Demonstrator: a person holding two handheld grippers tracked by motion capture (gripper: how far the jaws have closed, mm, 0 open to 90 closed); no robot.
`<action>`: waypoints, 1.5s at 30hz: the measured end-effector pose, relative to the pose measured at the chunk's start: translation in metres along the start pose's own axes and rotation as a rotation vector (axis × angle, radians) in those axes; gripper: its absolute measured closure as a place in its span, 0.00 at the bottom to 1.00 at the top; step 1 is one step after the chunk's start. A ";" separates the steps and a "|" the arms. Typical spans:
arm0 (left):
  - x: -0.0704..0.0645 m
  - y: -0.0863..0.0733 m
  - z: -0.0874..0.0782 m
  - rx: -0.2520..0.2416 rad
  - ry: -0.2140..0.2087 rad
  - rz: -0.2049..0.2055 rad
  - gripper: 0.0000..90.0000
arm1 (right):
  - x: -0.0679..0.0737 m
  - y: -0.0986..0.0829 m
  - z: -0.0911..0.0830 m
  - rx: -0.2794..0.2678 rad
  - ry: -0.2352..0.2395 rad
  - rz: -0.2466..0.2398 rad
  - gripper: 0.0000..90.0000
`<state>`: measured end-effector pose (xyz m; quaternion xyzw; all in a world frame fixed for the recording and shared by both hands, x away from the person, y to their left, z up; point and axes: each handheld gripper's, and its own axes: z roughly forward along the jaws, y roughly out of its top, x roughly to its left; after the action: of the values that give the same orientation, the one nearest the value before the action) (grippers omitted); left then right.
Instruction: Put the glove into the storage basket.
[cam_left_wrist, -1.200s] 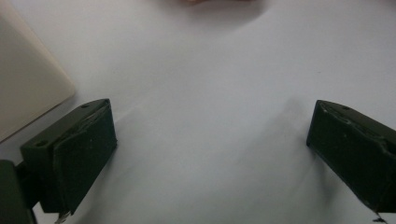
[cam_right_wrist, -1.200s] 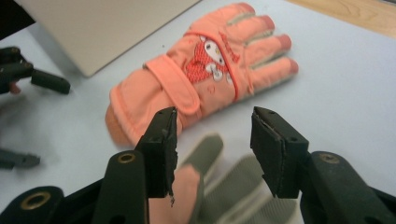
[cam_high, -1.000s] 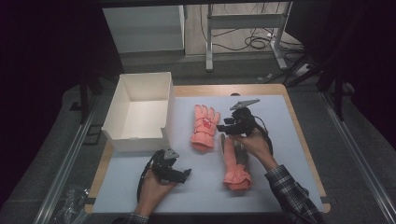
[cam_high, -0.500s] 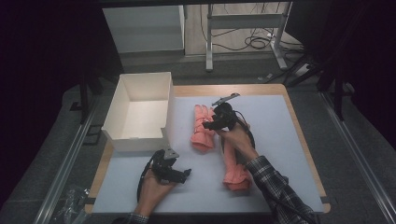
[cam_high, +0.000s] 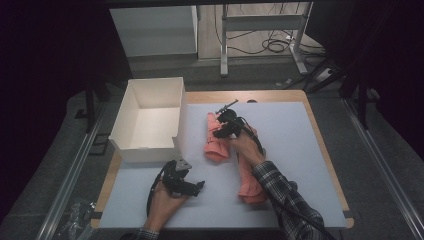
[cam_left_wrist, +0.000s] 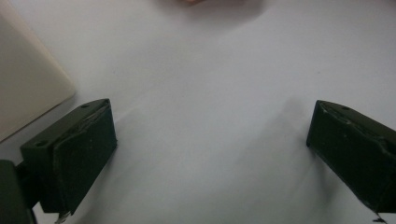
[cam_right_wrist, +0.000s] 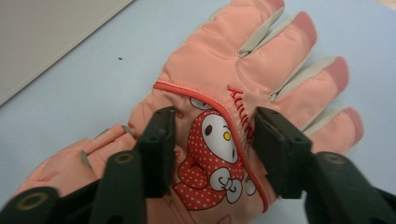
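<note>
Dim, dark-edged high view with a brightly lit table (cam_high: 300, 135); close gripper views are soft, slightly blurred.

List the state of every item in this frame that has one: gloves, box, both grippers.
Left glove: flat on the mat, fingers spread, printed side up, between the right gripper's jaws.
Other glove: flat on the mat, partly under the person's right forearm.
White box: open-topped, upright, nothing visible inside.
Right gripper: jaws open astride the glove's back, not yet closed.
Left gripper: jaws wide open over bare mat, holding nothing.
</note>
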<state>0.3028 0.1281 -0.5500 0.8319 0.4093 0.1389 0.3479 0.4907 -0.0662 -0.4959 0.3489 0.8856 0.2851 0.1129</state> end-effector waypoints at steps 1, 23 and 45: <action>0.000 0.000 0.000 0.000 0.000 0.000 0.02 | 0.000 0.000 0.001 0.006 0.006 -0.002 0.60; 0.000 0.000 0.000 0.002 0.001 0.002 0.02 | -0.003 -0.003 -0.019 -0.043 0.054 0.037 0.96; 0.000 0.000 0.000 0.001 0.002 0.004 0.02 | 0.011 0.004 -0.080 -0.127 0.188 0.005 0.95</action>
<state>0.3030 0.1284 -0.5500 0.8327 0.4081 0.1401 0.3469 0.4529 -0.0903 -0.4288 0.3148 0.8715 0.3725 0.0507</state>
